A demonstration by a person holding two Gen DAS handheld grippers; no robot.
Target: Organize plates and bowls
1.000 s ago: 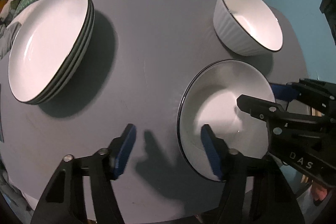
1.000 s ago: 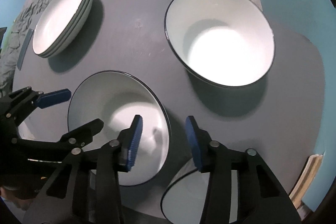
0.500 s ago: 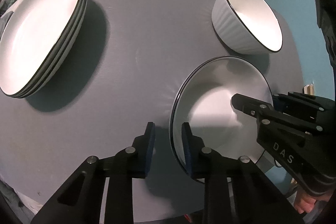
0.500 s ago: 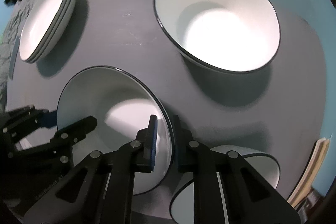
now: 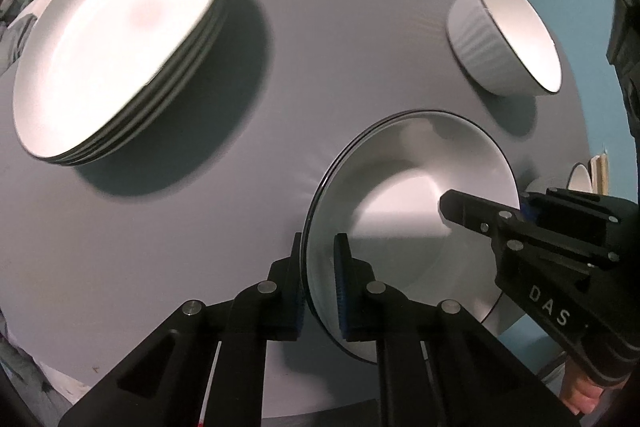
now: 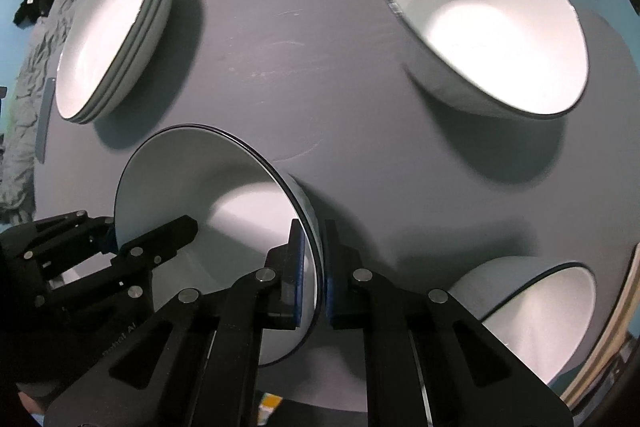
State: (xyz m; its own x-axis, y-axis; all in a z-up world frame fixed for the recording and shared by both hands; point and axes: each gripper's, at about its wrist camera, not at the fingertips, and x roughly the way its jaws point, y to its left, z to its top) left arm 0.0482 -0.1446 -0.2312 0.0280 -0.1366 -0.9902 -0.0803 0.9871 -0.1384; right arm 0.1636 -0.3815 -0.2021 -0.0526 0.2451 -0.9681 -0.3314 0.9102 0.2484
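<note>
The single white plate (image 5: 420, 211) with the dark rim sits at the near side of the round grey counter (image 5: 320, 47), and both grippers have just closed on it: the left gripper (image 5: 318, 291) pinches its left edge, the right gripper (image 6: 314, 275) grasps the opposite edge. A stack of plates (image 5: 116, 55) stands well apart at the far left, a ribbed bowl (image 5: 508, 35) at the far right, and another bowl (image 6: 532, 311) by the right gripper.
</note>
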